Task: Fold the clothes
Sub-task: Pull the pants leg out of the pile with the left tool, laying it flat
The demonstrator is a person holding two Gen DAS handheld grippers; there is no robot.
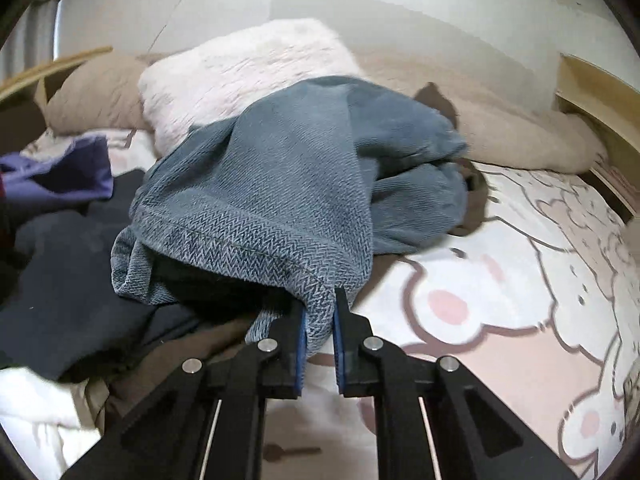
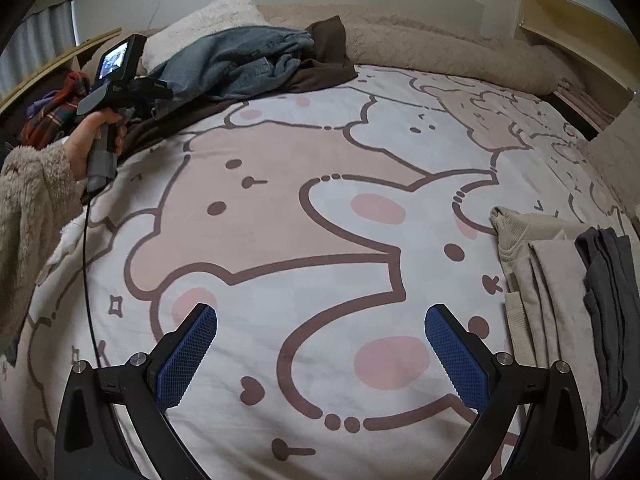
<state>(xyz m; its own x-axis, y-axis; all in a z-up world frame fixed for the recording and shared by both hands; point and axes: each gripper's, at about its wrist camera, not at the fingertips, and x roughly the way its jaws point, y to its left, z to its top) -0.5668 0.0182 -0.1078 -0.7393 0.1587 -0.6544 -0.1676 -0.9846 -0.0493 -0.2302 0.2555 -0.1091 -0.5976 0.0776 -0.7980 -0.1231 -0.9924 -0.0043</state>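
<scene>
My left gripper is shut on the hem of a blue-grey jeans-like garment and holds it lifted off the bed, the rest trailing back toward the pillows. In the right wrist view the same garment hangs from the left gripper tool at the far left of the bed. My right gripper is open and empty, low over the cartoon-print bedsheet.
Dark navy and brown clothes and a purple item lie left of the lifted garment. A white fluffy pillow and beige bolster line the headboard. Folded beige and grey clothes are stacked at the right.
</scene>
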